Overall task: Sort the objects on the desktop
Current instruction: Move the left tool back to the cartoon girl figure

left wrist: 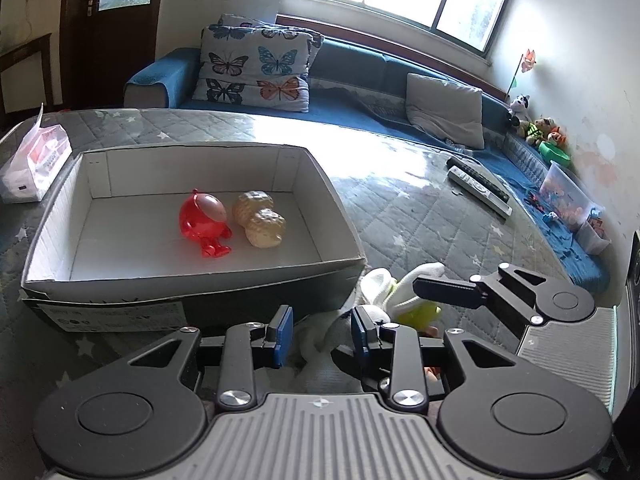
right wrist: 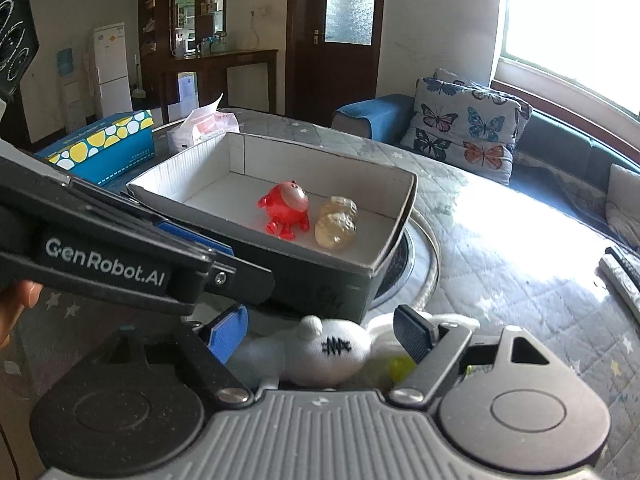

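Both grippers are angled down toward the table, parked side by side. The left gripper (left wrist: 320, 336) has its blue-padded jaws partway apart, and whether the pads actually press on anything can't be made out. The right gripper (right wrist: 320, 340) has its jaws spread wider, pads clear of what sits between them. In the right wrist view, a person's fingertips (right wrist: 20, 300) peek in at the left edge, under the left gripper's body.

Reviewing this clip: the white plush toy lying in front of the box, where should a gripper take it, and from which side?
Probably across the white plush toy's rounded body, coming from above on the near side. It lies low against the cardboard box's dark outer wall, blocking the far side, and the right gripper already straddles it, pads apart.
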Tool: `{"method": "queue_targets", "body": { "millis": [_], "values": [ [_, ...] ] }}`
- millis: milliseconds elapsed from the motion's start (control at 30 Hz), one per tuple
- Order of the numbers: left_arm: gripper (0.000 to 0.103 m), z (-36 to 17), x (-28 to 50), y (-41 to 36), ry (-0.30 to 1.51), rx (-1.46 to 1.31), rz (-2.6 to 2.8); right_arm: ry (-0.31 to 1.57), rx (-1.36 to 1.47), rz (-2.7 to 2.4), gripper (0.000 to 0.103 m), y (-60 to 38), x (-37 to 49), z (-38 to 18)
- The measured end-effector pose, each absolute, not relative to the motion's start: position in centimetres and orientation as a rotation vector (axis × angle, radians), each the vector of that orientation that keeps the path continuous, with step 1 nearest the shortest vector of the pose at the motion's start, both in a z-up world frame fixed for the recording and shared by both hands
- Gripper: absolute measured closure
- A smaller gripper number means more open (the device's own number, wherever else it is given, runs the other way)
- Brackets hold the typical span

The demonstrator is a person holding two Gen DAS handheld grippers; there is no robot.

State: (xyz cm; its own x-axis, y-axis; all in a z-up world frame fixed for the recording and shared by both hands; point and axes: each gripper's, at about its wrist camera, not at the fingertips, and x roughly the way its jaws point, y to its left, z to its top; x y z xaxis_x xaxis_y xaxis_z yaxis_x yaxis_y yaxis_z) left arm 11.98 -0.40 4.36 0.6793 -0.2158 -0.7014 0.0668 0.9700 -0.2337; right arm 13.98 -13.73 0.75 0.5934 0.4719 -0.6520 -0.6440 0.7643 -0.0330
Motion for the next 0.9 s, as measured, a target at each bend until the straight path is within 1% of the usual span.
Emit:
{"method": "queue_targets", "body": {
  "millis": [167, 633, 900],
  "values": [
    [0.068, 4.1, 12.0, -0.9, 0.812, -0.194, -0.167, 0.678, -0.244, 0.650, 0.018, -14.9, 13.7, 0.2],
    [0.068, 2.9, 12.3, -2.2, 0.845, -0.204, -0.205, 0.708, -0.163, 0.635, 0.017, -17.5, 12.0, -1.6],
    [0.068, 2.3, 12.2, -2.8, 0.866, -0.222, -0.249, 0.693, -0.129, 0.635, 0.016, -18.6, 10.7, -2.1]
  ]
}}
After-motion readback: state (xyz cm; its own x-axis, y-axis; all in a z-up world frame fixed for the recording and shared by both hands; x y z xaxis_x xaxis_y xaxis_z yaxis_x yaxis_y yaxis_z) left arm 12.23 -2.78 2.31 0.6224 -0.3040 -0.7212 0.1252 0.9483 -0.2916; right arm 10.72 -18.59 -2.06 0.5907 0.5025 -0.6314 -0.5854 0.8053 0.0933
